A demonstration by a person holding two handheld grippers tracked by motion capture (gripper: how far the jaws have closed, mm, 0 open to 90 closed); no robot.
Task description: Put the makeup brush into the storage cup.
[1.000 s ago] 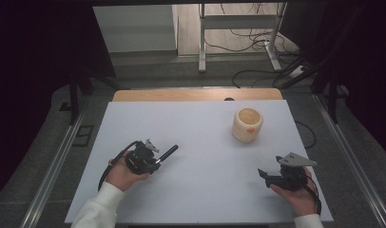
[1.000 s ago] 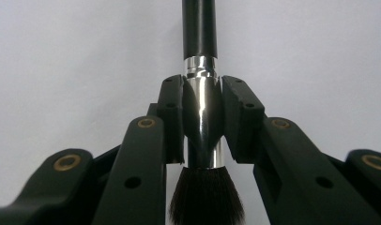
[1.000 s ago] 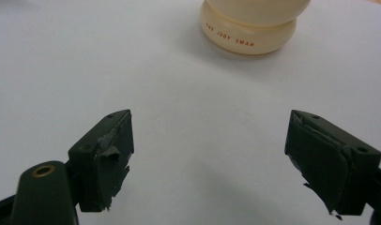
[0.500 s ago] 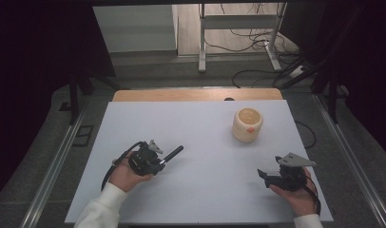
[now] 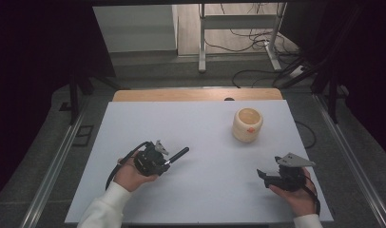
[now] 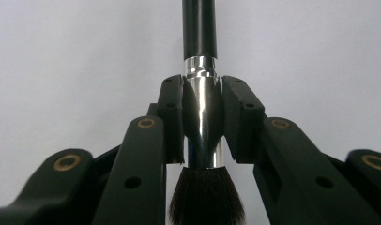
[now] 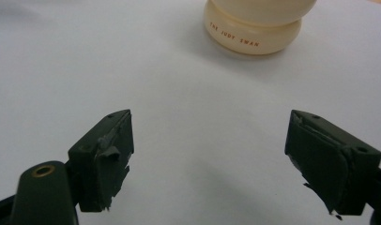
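Observation:
My left gripper [image 5: 168, 159] [image 6: 201, 112] is shut on a brush [image 6: 201, 122]: its pads clamp the shiny metal ferrule, the black handle [image 5: 178, 154] points away toward the right and the dark bristles point back toward the hand. It sits low over the white table [image 5: 196, 133] at the front left. A cream round pot [image 5: 247, 124] [image 7: 256, 23] with an open top stands at the back right. My right gripper [image 5: 263, 176] [image 7: 209, 140] rests at the front right, open, nothing between its jaws, facing the pot from a distance.
A wooden strip [image 5: 196, 94] runs along the table's far edge. Beyond it lie a dark floor, cables [image 5: 257, 71] and a metal stand [image 5: 238, 28]. Metal rails [image 5: 58, 156] flank the table on both sides.
The left gripper with the brush has shifted slightly to the right and toward me. The right gripper and the pot have stayed where they were.

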